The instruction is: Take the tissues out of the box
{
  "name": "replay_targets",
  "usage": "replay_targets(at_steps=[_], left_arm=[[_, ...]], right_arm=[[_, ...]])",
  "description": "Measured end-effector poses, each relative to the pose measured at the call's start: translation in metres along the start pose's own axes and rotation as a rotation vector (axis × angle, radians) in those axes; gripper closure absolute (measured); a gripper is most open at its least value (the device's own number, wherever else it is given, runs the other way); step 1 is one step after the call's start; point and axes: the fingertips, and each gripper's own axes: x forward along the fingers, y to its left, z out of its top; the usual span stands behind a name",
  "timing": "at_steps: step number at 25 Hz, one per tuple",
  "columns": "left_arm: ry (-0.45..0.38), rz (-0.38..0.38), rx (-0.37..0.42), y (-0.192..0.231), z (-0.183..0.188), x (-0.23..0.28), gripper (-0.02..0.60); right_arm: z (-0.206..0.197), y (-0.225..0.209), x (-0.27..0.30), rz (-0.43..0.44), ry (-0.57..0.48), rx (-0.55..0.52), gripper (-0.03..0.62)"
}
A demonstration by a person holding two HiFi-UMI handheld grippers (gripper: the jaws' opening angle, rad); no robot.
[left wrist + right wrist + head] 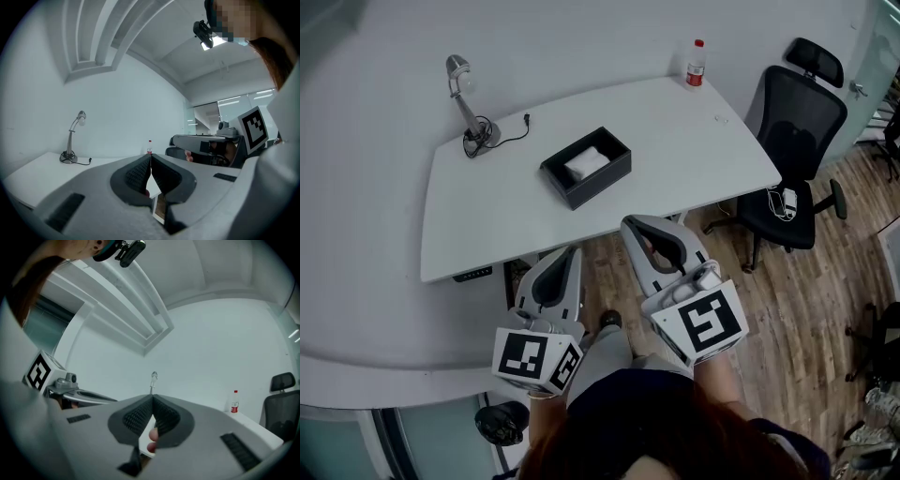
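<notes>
A black open box (587, 168) sits in the middle of the white table (694, 150), with white tissues (587, 162) showing inside it. Both grippers are held level in front of the table's near edge, well short of the box. My left gripper (571, 249) is shut, its tips touching with nothing between them (150, 158). My right gripper (630, 223) is shut too and holds nothing (153, 397). The box is hidden behind the jaws in both gripper views.
A grey desk lamp (465, 103) with its cable stands at the table's back left. A red-capped bottle (696, 64) stands at the back right corner. A black office chair (792, 150) stands right of the table on the wooden floor (787, 309).
</notes>
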Motion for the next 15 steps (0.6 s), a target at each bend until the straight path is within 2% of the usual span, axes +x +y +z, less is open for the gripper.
replay_targets(at_steps=[15], left_arm=[[0.014, -0.002, -0.017, 0.047, -0.006, 0.036, 0.56]], right_arm=[[-0.025, -0.015, 0.057, 0.0, 0.082, -0.044, 0.575]])
